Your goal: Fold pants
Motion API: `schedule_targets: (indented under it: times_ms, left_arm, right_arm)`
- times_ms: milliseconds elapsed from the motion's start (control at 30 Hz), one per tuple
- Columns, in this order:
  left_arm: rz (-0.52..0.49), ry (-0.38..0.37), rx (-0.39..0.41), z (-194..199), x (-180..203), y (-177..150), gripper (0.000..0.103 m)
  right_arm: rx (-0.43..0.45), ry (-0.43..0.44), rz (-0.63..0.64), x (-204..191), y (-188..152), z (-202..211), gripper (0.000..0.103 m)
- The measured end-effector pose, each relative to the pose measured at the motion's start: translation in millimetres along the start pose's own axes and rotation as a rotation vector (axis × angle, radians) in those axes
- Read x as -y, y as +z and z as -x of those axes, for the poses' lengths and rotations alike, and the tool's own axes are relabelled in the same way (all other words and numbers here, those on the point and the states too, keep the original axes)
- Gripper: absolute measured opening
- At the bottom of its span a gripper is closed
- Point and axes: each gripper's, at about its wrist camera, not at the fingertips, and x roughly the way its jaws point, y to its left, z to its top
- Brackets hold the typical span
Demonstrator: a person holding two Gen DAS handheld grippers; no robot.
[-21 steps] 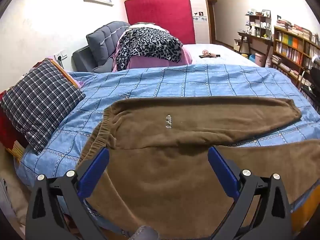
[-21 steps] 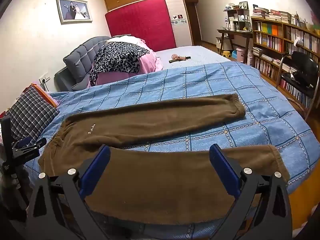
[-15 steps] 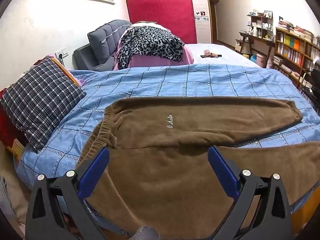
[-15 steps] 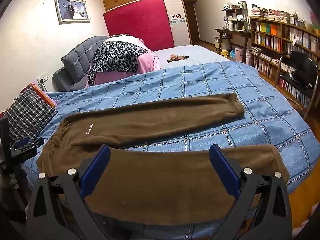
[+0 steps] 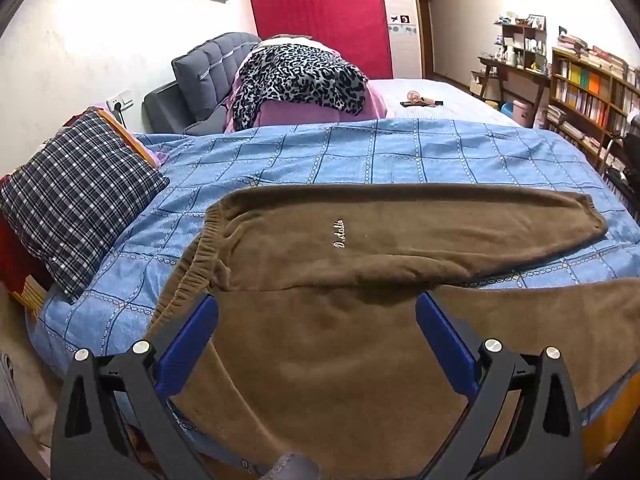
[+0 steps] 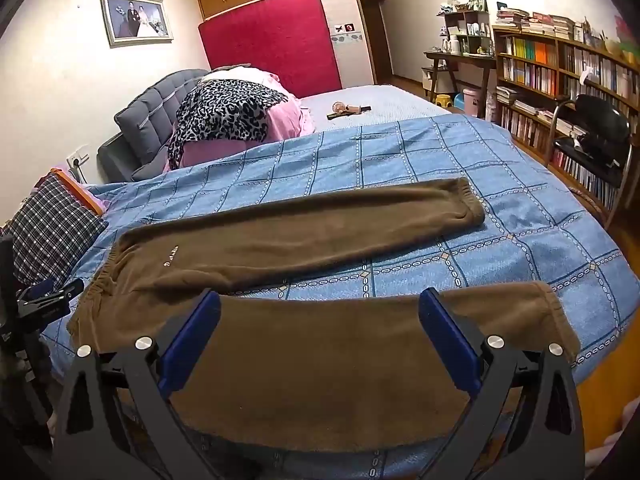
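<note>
Brown fleece pants [image 5: 380, 248] [image 6: 304, 236] lie spread flat on a blue checked bedspread [image 5: 400, 152] [image 6: 520, 236], waistband to the left, both legs running right. The near leg hangs over the bed's front edge. My left gripper [image 5: 316, 312] hovers open above the seat and crotch of the pants, its blue pads wide apart and holding nothing. Farther right, over the middle of the near leg, my right gripper [image 6: 320, 308] is just as wide open and holds nothing. In the right wrist view the left gripper [image 6: 52, 296] shows at the left edge.
A plaid pillow [image 5: 76, 200] rests at the bed's left end. A leopard-print blanket on pink bedding [image 5: 300, 76] lies against a grey headboard beyond. A bookshelf [image 6: 560, 80] and a black chair [image 6: 592, 136] stand to the right.
Both views have shifted only slightly; the pants lie as before and both grippers stay wide open.
</note>
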Motion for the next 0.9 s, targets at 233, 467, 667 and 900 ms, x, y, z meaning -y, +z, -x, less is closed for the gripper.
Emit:
schedule_targets:
  times_ms: [233, 467, 667, 900]
  left_arm:
    - [-0.007, -0.005, -0.013, -1.9, 1.6, -1.0, 0.098]
    - [-0.003, -0.027, -0.033, -6.6, 2.6, -1.8, 0.098]
    - [-0.013, -0.034, -0.037, -7.2, 6.2, -1.9, 0.098]
    - [-0.016, -0.038, -0.046, -8.8, 8.2, -1.8, 0.098]
  right_arm:
    - [-0.01, -0.025, -0.019, 6.1, -1.3, -2.7, 0.1]
    - [-0.022, -0.07, -0.046, 17.8, -6.3, -1.8, 0.1]
    - [-0.026, -0.092, -0.068, 27.2, -10.1, -2.3, 0.1]
    - [-0.021, -0.114, -0.074, 33.2, -11.6, 0.3, 0.1]
